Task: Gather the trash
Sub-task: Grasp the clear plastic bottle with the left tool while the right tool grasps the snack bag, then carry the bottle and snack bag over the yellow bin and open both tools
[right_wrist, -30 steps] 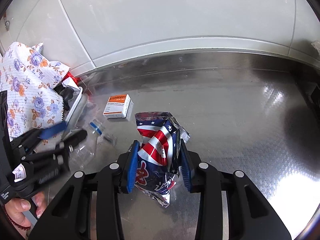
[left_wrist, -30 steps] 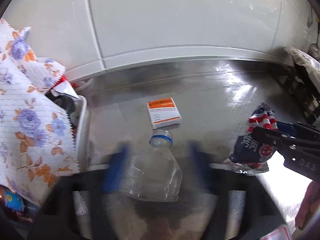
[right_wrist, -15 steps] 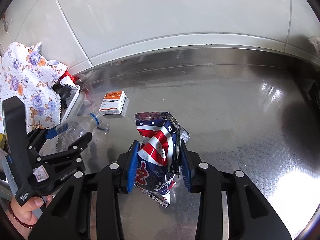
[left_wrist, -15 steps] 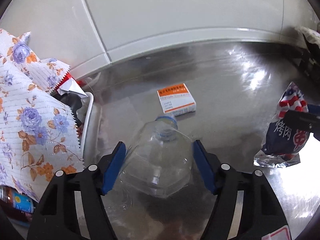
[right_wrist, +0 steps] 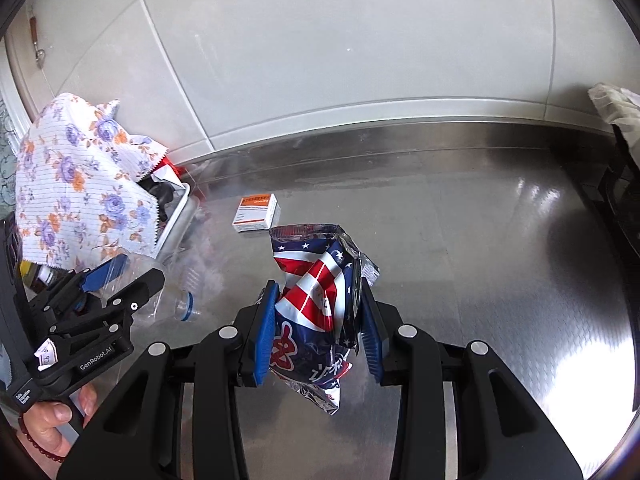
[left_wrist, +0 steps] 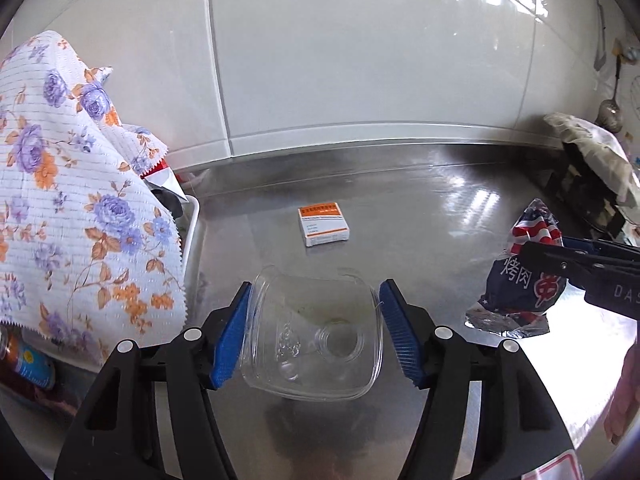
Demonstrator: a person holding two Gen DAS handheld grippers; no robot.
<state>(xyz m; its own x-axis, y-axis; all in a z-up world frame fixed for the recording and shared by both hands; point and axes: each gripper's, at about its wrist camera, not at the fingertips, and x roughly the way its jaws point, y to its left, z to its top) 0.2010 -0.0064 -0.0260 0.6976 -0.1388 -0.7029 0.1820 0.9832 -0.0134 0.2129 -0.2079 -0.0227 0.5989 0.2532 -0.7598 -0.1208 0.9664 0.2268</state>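
- the left gripper [left_wrist: 314, 334] had its blue-padded fingers [left_wrist: 232, 338] pressed against both sides of a crushed clear plastic bottle [left_wrist: 312, 344], base toward the camera, neck pointing away — lifted off the steel, as far as the right wrist view showed.
- the right gripper [right_wrist: 318, 334] was clamped on a crumpled foil snack bag printed with stars and stripes [right_wrist: 316, 304], its upper part standing out above the pads.
- a small white cardboard box with an orange band [left_wrist: 324, 225] lay flat on the shiny stainless steel counter [left_wrist: 440, 216], apart from both grippers and untouched.
- a white plastic bin [left_wrist: 192, 232] sat at the counter's left end, half covered by a floral-patterned cloth [left_wrist: 80, 200]; what it held was mostly hidden.
- judged step: both pieces were picked up — carrying to the bin was next.
- that called for swinging left, clearing the cloth's edge, then releasing over the opening; the box would remain.
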